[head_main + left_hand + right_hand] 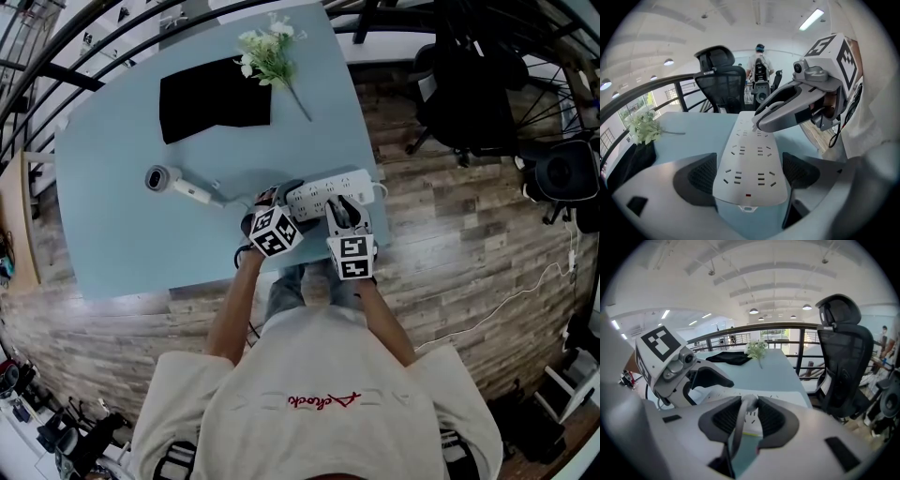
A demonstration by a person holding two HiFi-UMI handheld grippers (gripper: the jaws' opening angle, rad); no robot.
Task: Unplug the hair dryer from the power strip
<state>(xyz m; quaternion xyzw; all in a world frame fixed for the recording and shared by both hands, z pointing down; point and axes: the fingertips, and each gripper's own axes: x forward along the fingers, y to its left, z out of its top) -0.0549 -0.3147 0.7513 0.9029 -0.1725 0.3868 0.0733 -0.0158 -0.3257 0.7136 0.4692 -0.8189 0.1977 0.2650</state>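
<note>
Both hand-held grippers sit at the near right corner of the pale blue worktop point(112, 234) in the head view. The left hand-held gripper point(281, 204) is at the left end of the one white power strip point(328, 190), and the right hand-held gripper point(339, 204) reaches onto its middle. The strip's long axis runs crosswise in front of both, close to the near edge, and its right end almost reaches the worktop's side edge, with wood floor point(450, 234) beyond. Left of the left one lies the single hair dryer point(173, 184), with its barrel farthest away, its handle pointing back toward the gripper and its cord point(225, 201) trailing that way. Open worktop lies beyond, up to one black cloth point(214, 98) and one bunch of flowers point(267, 52). In the left gripper view the strip runs straight away, showing two columns of sockets. Its near end is clamped between the two pads, and the right one's tip comes down on it farther along from the right. One office chair point(722, 82) and a person point(759, 65) stand past the far end. In the right gripper view the jaws are closed on the grey plug point(748, 405), whose cord curls down toward the camera; whether its pins are in a socket cannot be told. The worktop's edge and a railing point(801, 352) lie just to the right.
</note>
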